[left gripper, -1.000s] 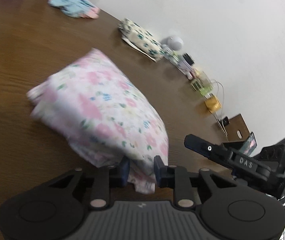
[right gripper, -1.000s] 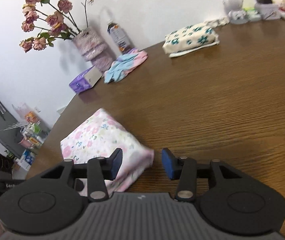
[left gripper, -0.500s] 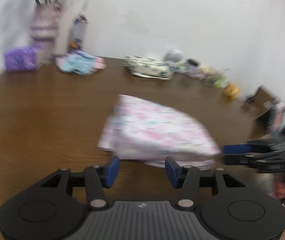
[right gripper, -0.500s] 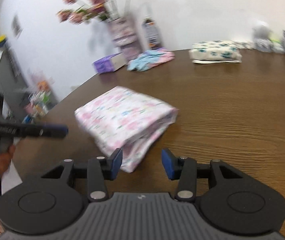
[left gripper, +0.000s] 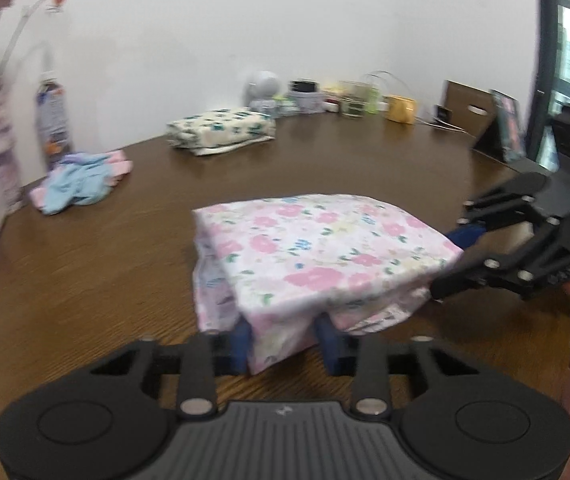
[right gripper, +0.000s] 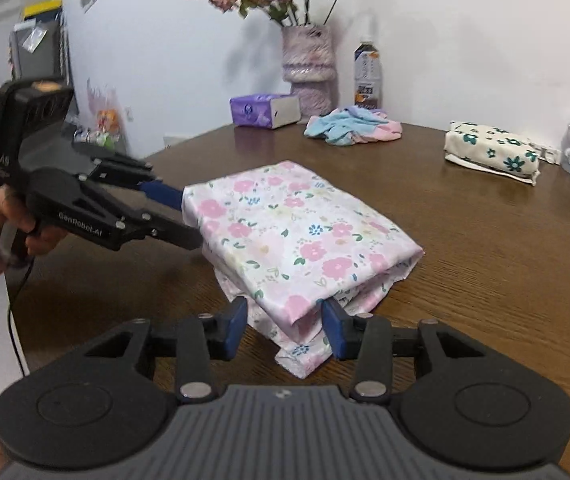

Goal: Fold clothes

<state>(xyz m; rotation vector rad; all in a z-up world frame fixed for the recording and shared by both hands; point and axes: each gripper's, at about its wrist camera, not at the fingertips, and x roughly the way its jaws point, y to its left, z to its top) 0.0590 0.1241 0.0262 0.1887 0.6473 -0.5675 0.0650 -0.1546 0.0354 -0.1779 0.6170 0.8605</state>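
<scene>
A folded pink floral cloth (left gripper: 317, 248) (right gripper: 285, 232) lies as a thick stack on the brown wooden table (left gripper: 85, 280) (right gripper: 505, 260). My left gripper (left gripper: 285, 340) (right gripper: 193, 220) is closed on the stack's near corner, and the fabric fills the gap between its blue pads. My right gripper (right gripper: 285, 326) (left gripper: 451, 264) stands open around another corner, one finger on each side of the layers. A hand holds each gripper handle at the frame edges. Both views are somewhat blurred.
A crumpled blue and pink garment (left gripper: 81, 184) (right gripper: 349, 126) and a folded cream cloth with teal flowers (left gripper: 221, 132) (right gripper: 489, 152) lie farther back. A purple tissue box (right gripper: 263, 110), flower vase (right gripper: 309, 68), bottle (right gripper: 367, 76) and small desk items (left gripper: 349, 100) line the wall.
Both grippers swung around to face the stack from opposite corners. The left gripper opened half a second ago and has now narrowed onto the cloth; the right gripper's width is unchanged.
</scene>
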